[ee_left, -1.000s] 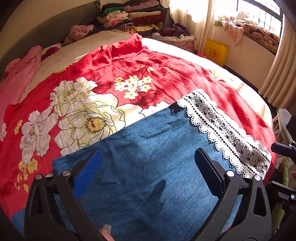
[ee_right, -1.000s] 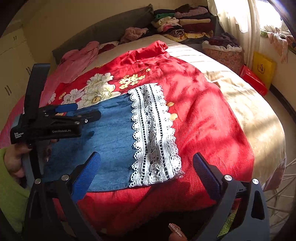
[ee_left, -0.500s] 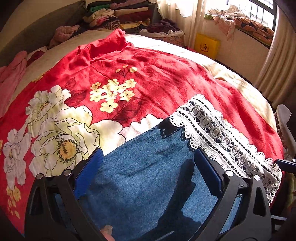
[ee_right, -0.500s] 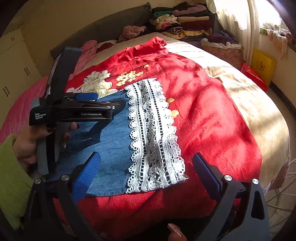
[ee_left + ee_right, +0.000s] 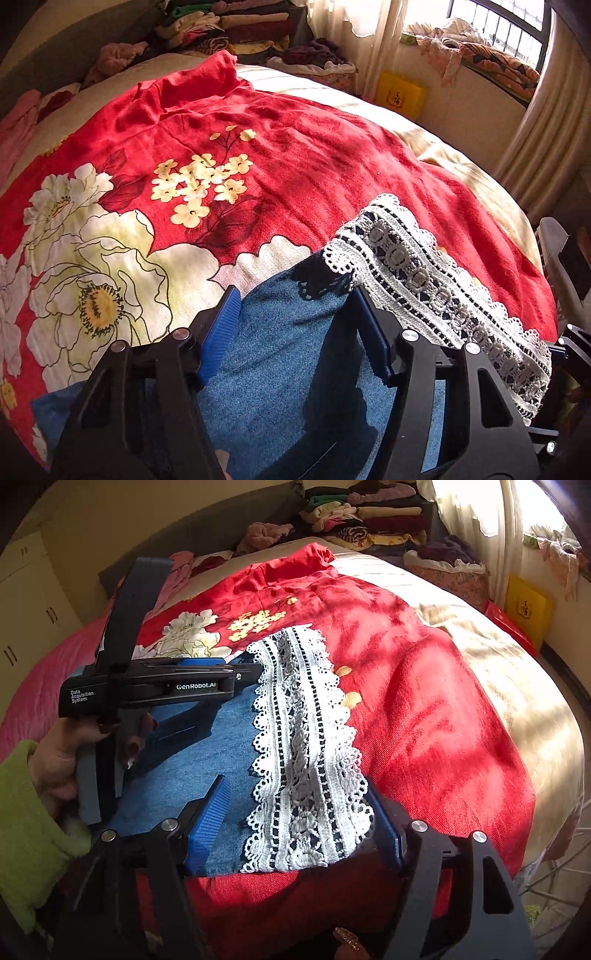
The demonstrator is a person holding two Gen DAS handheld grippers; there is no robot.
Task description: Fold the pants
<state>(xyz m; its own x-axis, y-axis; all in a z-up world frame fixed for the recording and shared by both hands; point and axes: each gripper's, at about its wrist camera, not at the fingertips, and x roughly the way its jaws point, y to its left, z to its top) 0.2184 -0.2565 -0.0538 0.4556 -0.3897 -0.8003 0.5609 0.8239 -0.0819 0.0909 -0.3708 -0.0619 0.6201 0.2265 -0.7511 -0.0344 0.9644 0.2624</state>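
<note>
Your bed [image 5: 524, 716] carries a red flowered blanket [image 5: 295, 158], and the pants [image 5: 288, 332] lie on it near the front edge, close to you. They are blue denim with a wide band of white lace trim [image 5: 306, 746] along the hem end. From what shows, they rest as a flat, compact rectangle, so some folding looks done already, though you cannot count the layers from here. At least one more fold seems left, likely bringing the lace end over the denim or the reverse; that is a judgement, not something visible.

Your left tool [image 5: 295, 317] sits low over the denim at the far corner of the lace, its blue pads apart with cloth between them. It has not clamped down. In the right view it appears side-on, so the gap cannot be read there.

Your right tool [image 5: 301, 827] straddles the near end of the lace band, one pad on the denim side and the other at the outer lace edge, also spread wide and not pinching yet. So both tools are placed at the two ends of the hem, ready to take hold.

Behind, a stack of folded clothes [image 5: 362, 517] sits at the head of the bed, well apart from the pants.
</note>
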